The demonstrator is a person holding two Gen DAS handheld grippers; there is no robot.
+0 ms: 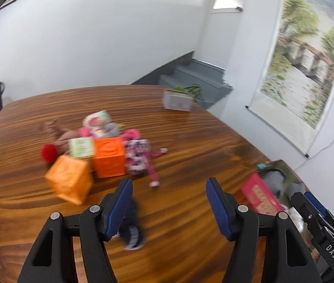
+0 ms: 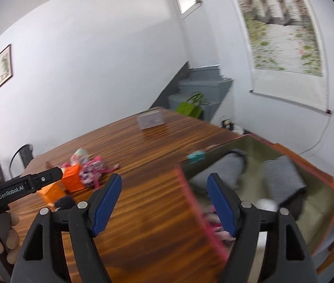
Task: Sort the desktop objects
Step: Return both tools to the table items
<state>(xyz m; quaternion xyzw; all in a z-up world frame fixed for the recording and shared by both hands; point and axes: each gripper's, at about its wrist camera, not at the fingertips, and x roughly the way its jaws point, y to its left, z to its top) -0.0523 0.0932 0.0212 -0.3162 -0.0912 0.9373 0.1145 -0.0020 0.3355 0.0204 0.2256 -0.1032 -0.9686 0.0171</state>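
Between the blue pads of the left gripper (image 1: pixel 169 208) nothing is held; its jaws stand wide apart above the table (image 1: pixel 190 141), with a small dark sock-like item (image 1: pixel 132 231) lying on the wood just beside the left pad. The right gripper (image 2: pixel 164 201) is likewise spread and empty, hanging over the near edge of a green box (image 2: pixel 317 214) at the right of the table.

Inside that box lie grey rolled cloth pieces (image 2: pixel 282 176) and something pink near the rim, too blurred to name; this reads as the sorting bin, partly filled.

Farther left, a loose heap sits on the wood: two orange cubes (image 1: pixel 109 156), one tilted, a pale green card (image 1: pixel 81 147), a red pompom (image 1: pixel 49 153), pink patterned clothing (image 1: pixel 137 156) and a doll-like figure behind. These lie well apart from the box.

At the far edge stands a small grey box (image 1: pixel 178 99).

Judgement: sorting is under way, with the heap outstanding. Both views are blurred, suggesting motion.
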